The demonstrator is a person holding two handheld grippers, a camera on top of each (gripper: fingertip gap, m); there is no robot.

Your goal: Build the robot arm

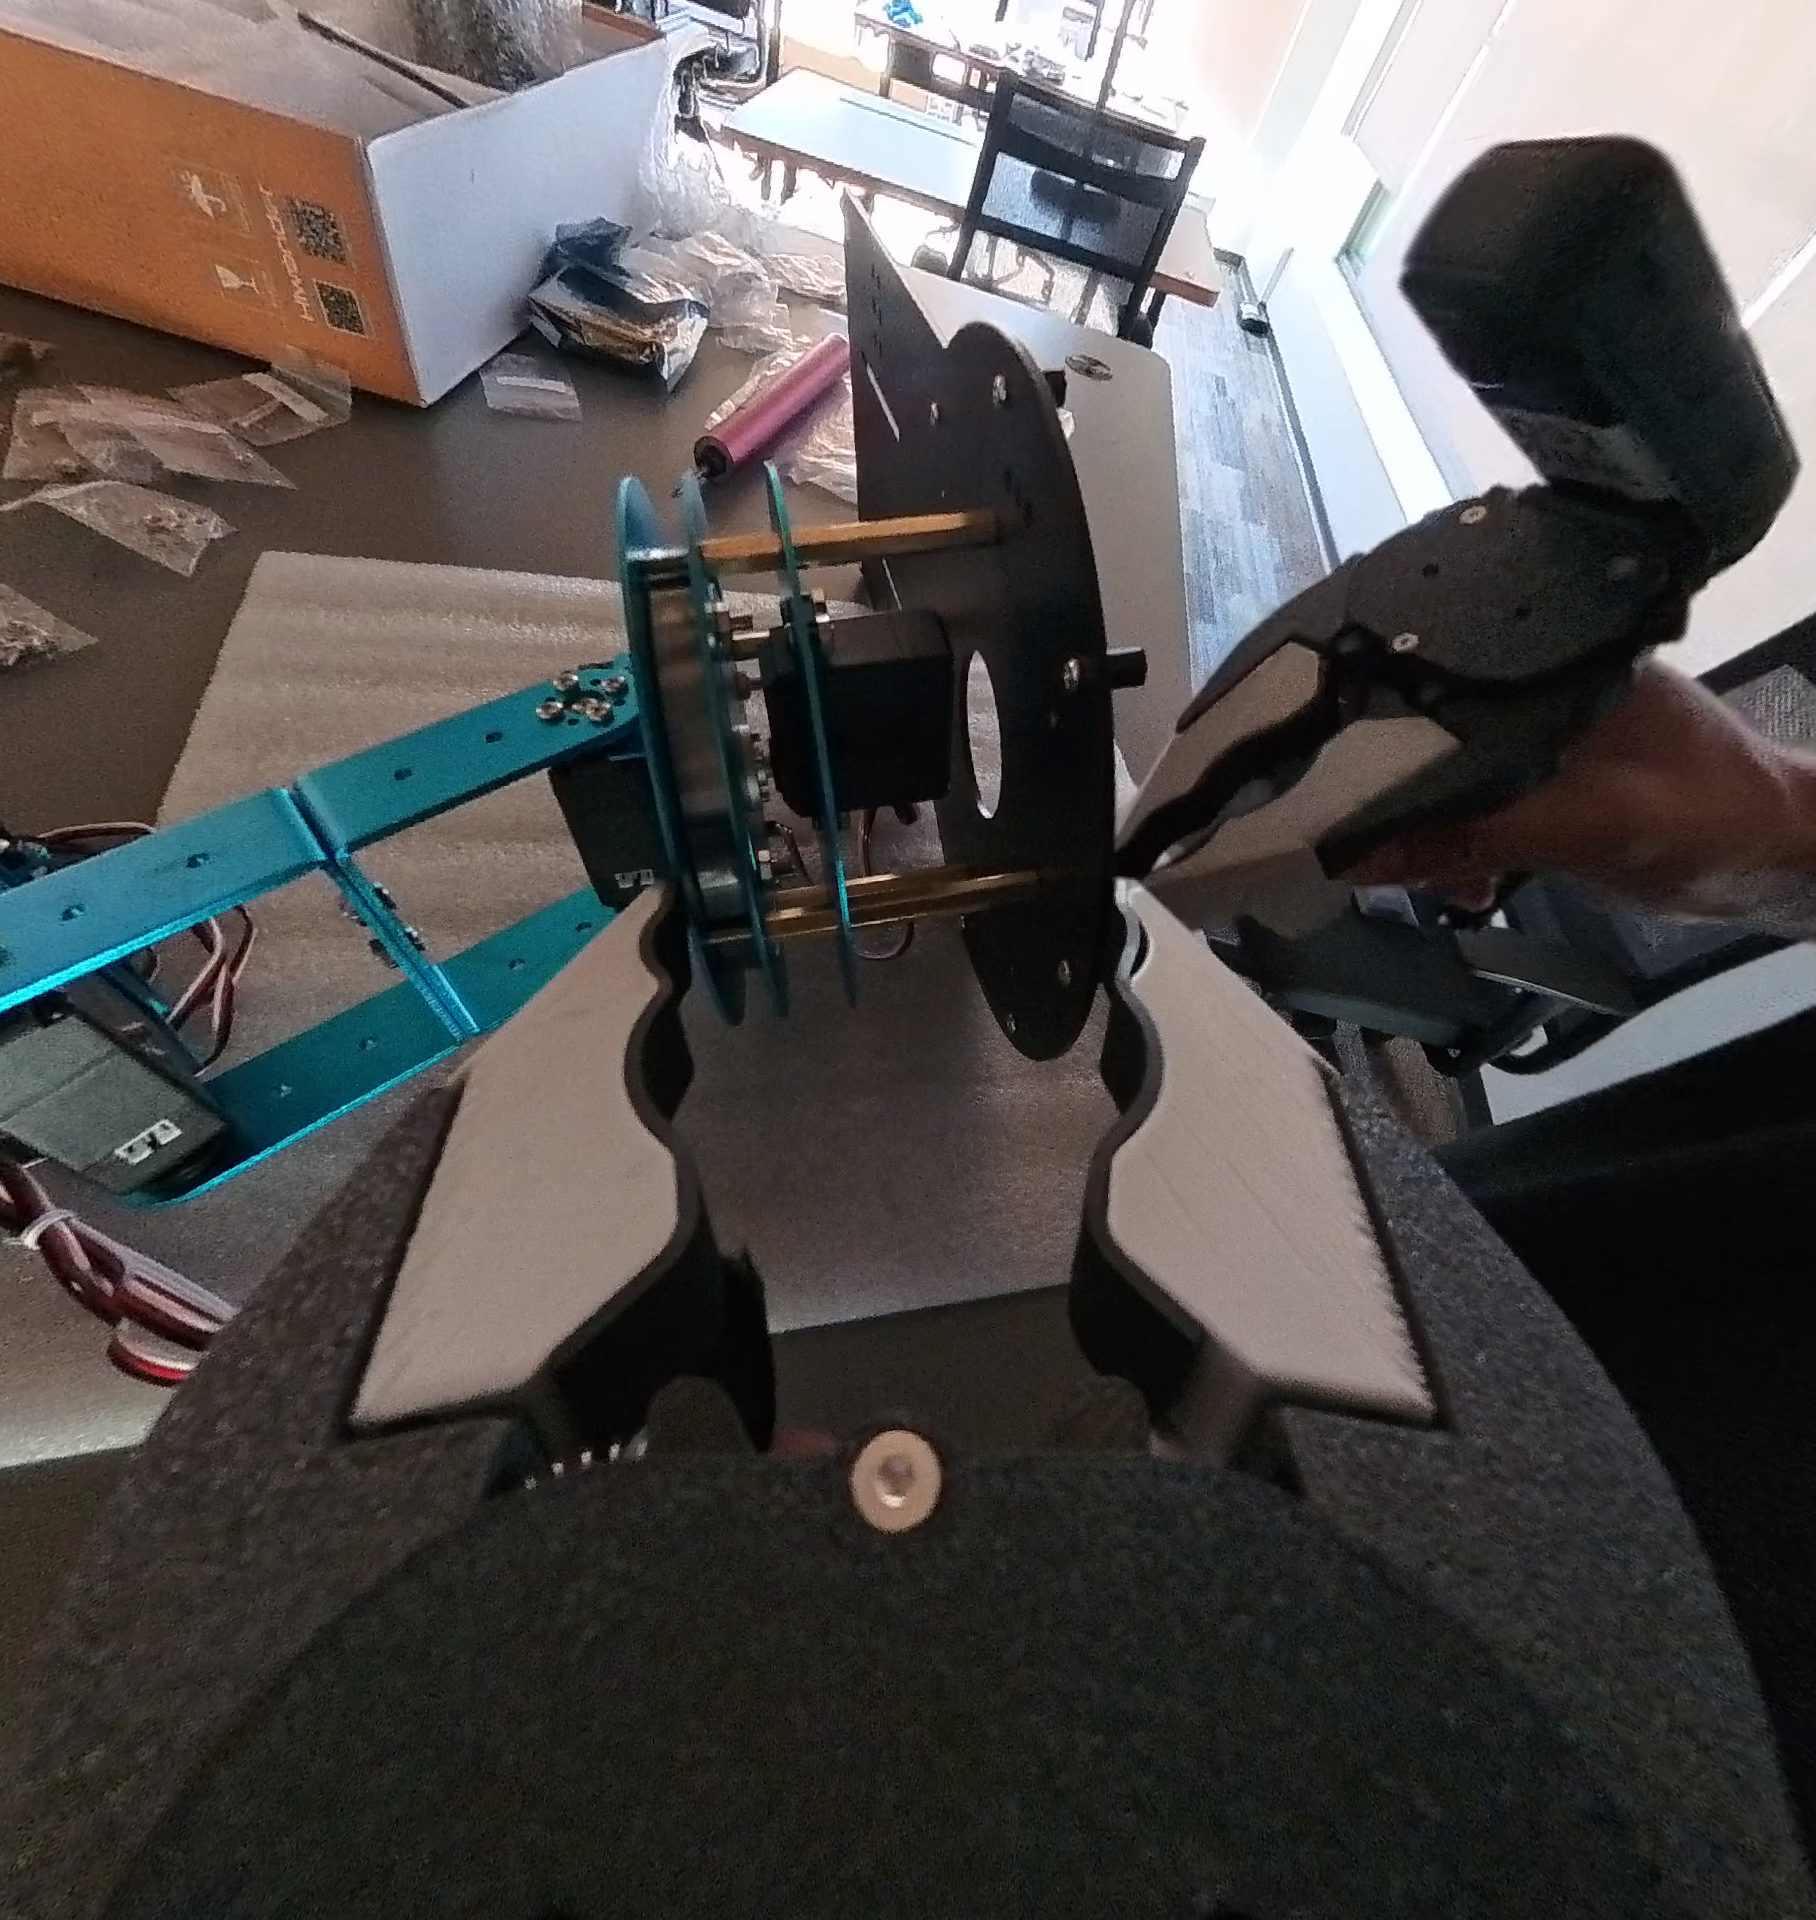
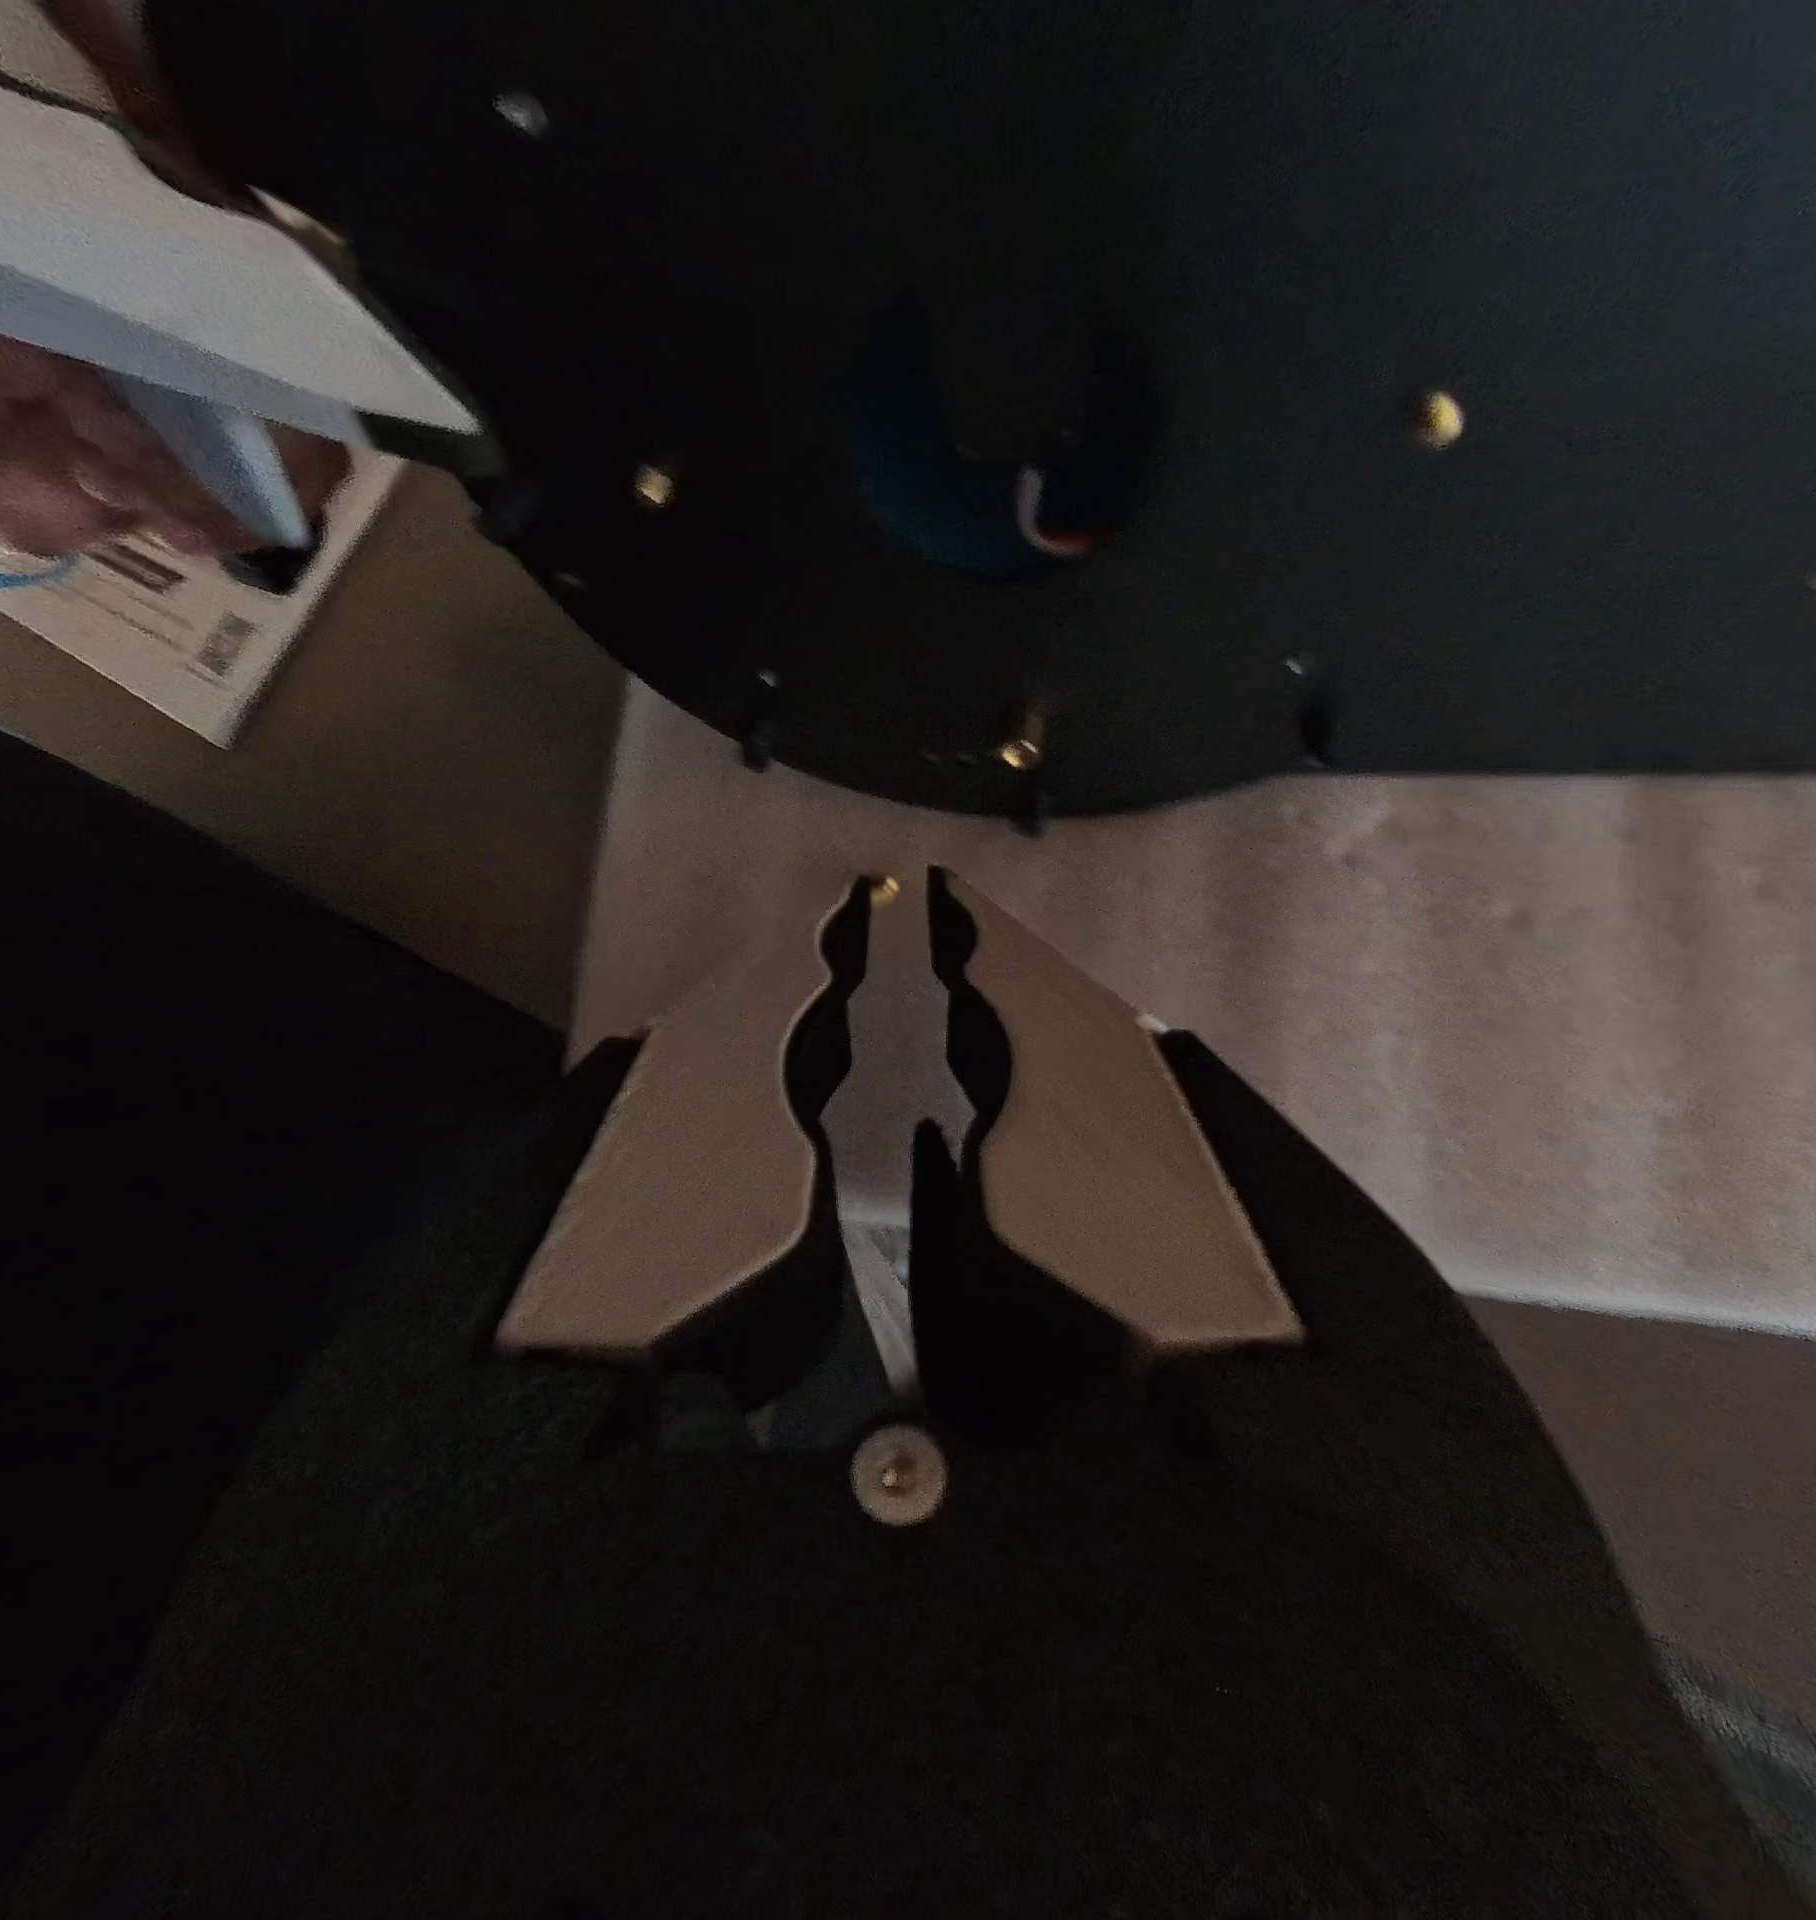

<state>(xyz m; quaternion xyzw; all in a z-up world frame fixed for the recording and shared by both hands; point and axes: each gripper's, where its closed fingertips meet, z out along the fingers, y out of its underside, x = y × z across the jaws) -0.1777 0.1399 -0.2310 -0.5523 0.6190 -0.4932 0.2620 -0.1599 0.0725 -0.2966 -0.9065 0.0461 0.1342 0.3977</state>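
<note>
Left gripper (image 1: 899, 914) gaping wide, straddling teal discs (image 1: 722, 748) and round matte-black plate (image 1: 997, 686); right gripper (image 2: 899, 883) pinching tiny brass fastener (image 2: 886, 885).

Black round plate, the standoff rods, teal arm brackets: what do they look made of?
Black round plate: rigid thin sheet, matte black; painted metal or acrylic, can't tell. Standoff rods: brass-looking, yellow metallic shine. Teal arm brackets: likely anodized aluminium, given satin metallic sheen and crisp folded edges.
</note>
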